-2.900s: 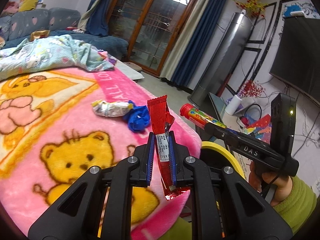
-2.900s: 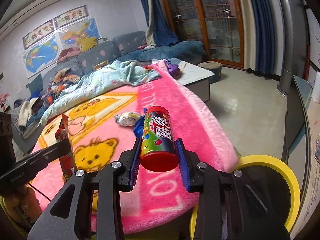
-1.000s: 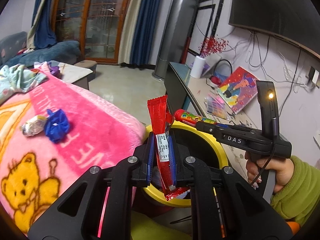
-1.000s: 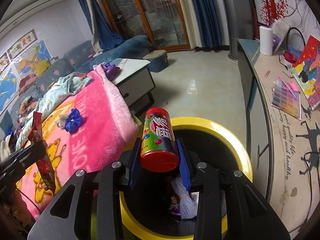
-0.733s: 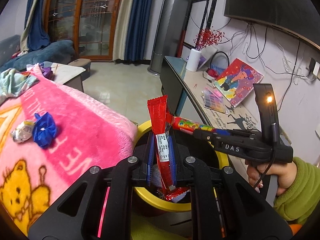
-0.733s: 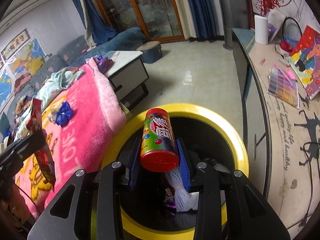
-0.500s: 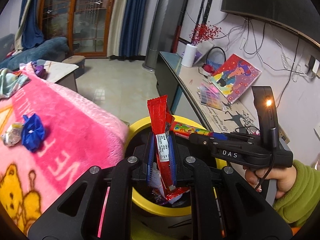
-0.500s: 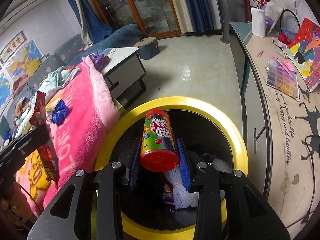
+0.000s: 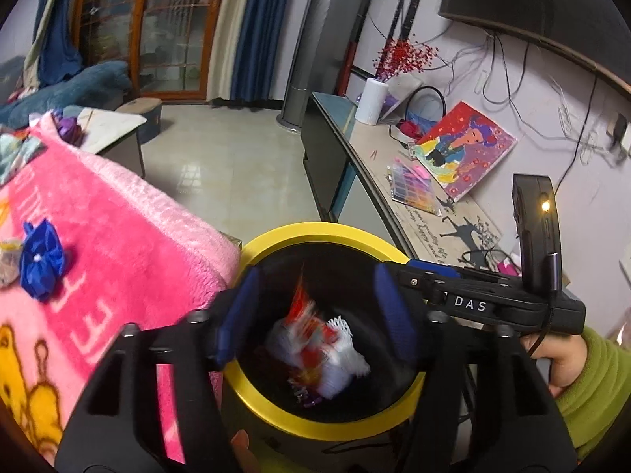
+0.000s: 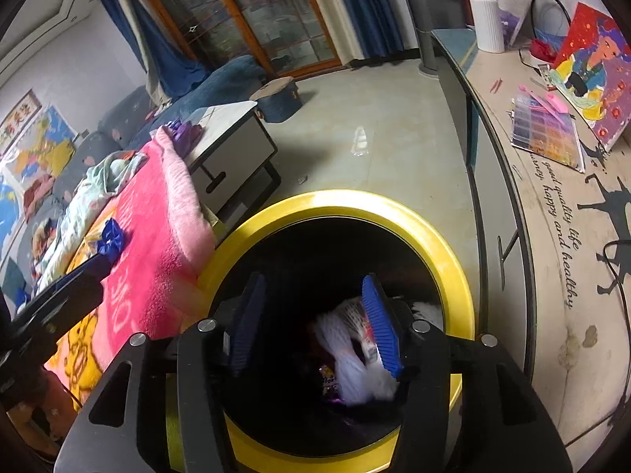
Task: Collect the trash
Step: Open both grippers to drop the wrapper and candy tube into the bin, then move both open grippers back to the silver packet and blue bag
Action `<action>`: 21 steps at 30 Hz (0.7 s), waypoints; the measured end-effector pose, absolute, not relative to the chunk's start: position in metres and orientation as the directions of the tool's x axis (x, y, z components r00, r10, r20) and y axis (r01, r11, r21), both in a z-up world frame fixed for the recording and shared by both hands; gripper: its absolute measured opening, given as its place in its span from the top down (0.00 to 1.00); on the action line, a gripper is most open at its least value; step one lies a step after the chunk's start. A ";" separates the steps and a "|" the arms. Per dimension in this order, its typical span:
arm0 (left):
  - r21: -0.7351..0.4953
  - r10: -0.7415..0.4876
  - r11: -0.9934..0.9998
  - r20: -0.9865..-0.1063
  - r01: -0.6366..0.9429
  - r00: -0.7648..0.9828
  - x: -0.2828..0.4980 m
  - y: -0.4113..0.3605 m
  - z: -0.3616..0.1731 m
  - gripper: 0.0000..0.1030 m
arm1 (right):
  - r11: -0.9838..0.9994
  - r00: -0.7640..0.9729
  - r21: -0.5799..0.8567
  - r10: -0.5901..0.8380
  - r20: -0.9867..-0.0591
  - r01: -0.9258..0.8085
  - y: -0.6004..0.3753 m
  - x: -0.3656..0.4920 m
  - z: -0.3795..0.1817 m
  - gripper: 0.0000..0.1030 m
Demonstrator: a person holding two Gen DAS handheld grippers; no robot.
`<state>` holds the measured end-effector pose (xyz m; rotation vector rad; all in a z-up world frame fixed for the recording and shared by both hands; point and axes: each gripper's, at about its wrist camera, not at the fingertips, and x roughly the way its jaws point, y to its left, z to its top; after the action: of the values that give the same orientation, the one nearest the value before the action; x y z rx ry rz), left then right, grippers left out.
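right gripper (image 10: 315, 323): we hold it over the mouth of the yellow-rimmed bin (image 10: 445, 248), its blue-padded fingers (image 10: 380, 331) spread wide with nothing between them.
bin contents: white foam netting (image 10: 351, 362), partly behind the right finger; a small purple wrapper (image 10: 328, 378) just left of it; the rest too dark for us to tell.
pink blanket (image 10: 157, 228): left of the bin, its edge touching the rim; a crumpled blue wrapper (image 10: 110, 236) lies on it.
left gripper (image 10: 59, 299): at our far left, over the blanket; fingertips not clear.
low white table (image 10: 232, 134): beyond the blanket.
long counter (image 10: 572, 216): right of the bin, bearing a white vase (image 10: 487, 23), a painting (image 10: 595, 63) and a bead tray (image 10: 546, 134).
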<state>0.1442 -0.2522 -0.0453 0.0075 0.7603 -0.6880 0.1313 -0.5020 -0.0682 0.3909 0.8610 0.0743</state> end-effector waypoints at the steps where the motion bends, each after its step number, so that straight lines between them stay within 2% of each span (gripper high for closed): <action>1: -0.233 -0.569 0.786 -0.635 0.572 0.523 0.144 -0.251 -0.045 0.34 | 0.926 0.656 0.365 0.217 -0.723 0.095 -0.502 0.131 -0.068 0.51; 3: -0.248 -0.566 0.796 -0.628 0.553 0.534 0.144 -0.242 -0.045 0.15 | 0.925 0.662 0.366 0.214 -0.718 0.098 -0.503 0.131 -0.066 0.48; 4: -0.260 -0.570 0.797 -0.624 0.545 0.535 0.144 -0.238 -0.044 0.13 | 0.925 0.665 0.366 0.212 -0.716 0.099 -0.502 0.130 -0.065 0.47; 11: -0.253 -0.502 0.857 -0.605 0.449 0.618 0.145 -0.210 -0.035 0.11 | 0.926 0.712 0.368 0.205 -0.672 0.080 -0.493 0.127 -0.049 0.40; 21: -0.255 -0.404 0.915 -0.549 0.313 0.732 0.147 -0.156 -0.019 0.11 | 0.935 0.744 0.349 0.272 -0.611 -0.055 -0.444 0.129 -0.020 0.37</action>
<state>0.1467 -0.1559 -0.0189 -0.1494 0.6378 -0.3960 0.1292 -0.4445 -0.0205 0.3209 0.7126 0.1823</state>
